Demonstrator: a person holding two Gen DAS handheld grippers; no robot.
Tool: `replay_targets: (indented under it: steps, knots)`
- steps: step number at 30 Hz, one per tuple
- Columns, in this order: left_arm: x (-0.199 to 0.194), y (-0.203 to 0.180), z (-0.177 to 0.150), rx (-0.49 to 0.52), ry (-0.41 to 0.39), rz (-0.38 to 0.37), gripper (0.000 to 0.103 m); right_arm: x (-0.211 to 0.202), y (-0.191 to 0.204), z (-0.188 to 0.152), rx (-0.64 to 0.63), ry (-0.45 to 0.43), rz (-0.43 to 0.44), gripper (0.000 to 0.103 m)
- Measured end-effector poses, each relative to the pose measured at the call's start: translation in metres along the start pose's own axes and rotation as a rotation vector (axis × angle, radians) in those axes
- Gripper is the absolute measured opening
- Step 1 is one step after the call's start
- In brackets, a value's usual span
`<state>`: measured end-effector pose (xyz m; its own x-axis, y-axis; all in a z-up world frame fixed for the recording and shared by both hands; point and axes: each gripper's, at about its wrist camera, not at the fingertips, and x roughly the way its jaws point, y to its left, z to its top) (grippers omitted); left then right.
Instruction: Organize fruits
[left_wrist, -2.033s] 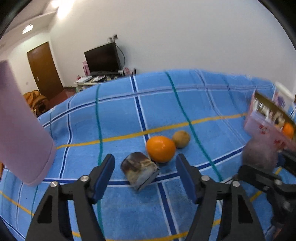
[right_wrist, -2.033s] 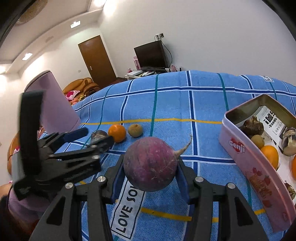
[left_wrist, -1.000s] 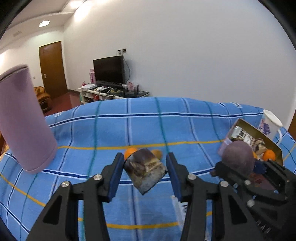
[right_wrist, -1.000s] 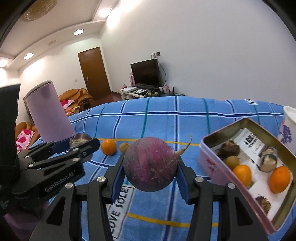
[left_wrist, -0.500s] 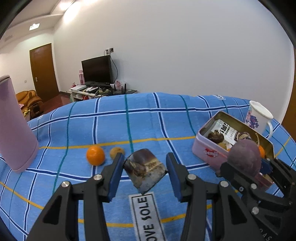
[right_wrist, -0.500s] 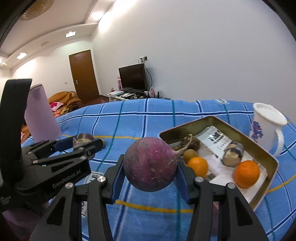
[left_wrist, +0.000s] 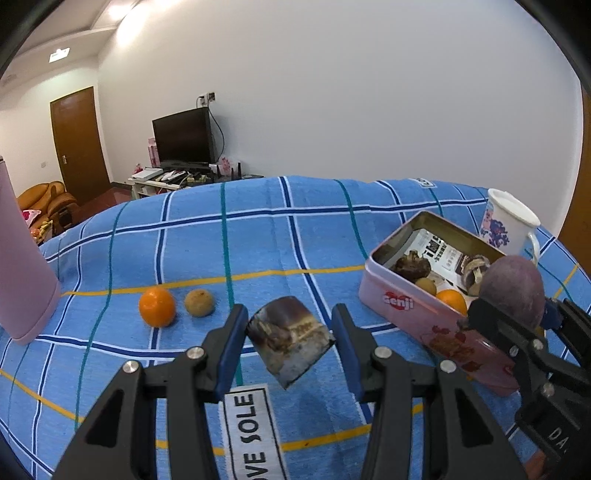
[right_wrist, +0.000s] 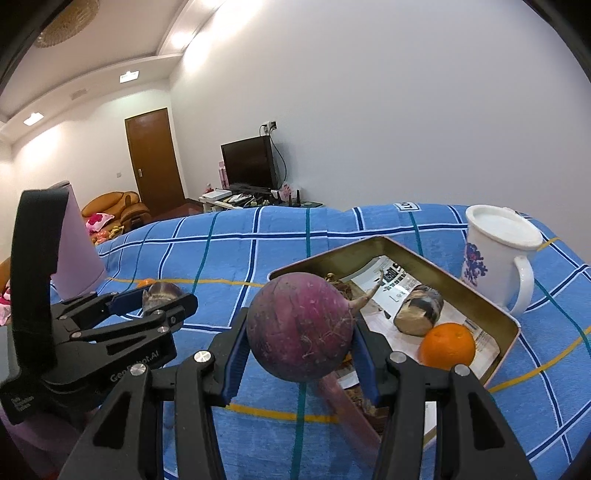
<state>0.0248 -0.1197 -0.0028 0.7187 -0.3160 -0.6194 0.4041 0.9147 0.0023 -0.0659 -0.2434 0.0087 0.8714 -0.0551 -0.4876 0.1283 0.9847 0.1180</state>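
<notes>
My left gripper (left_wrist: 290, 341) is shut on a brown cut chunk of root (left_wrist: 290, 339) and holds it above the blue checked cloth. My right gripper (right_wrist: 301, 345) is shut on a round purple radish (right_wrist: 301, 326), held above the near edge of the pink tin (right_wrist: 511, 325). The right gripper also shows in the left wrist view (left_wrist: 517, 306) beside the tin (left_wrist: 399, 299). The tin holds an orange (right_wrist: 447, 345), a brown chunk (right_wrist: 419, 312) and other pieces. An orange (left_wrist: 157, 306) and a small brown fruit (left_wrist: 199, 302) lie on the cloth to the left.
A white mug with a blue pattern (right_wrist: 495, 254) stands behind the tin at the right. A tall pink cylinder (left_wrist: 22, 269) stands at the left edge. A "LOVE SOLE" label (left_wrist: 251, 432) is sewn on the cloth below my left gripper.
My left gripper closed on the brown chunk, lifted it and carried it right toward the tin. My right gripper moved right with the radish to the tin's near edge.
</notes>
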Motion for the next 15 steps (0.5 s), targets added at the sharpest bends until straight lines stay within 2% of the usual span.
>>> replay_targets:
  steps: [7,15]
  knots:
    - [0.001,-0.011,0.001,0.016,0.002,-0.018,0.049,-0.011,-0.012,0.003,0.005,-0.03,-0.007,0.052]
    - [0.003,-0.028,0.005,0.04,-0.001,-0.034,0.049,-0.02,-0.037,0.005,0.022,-0.06,-0.058,0.052]
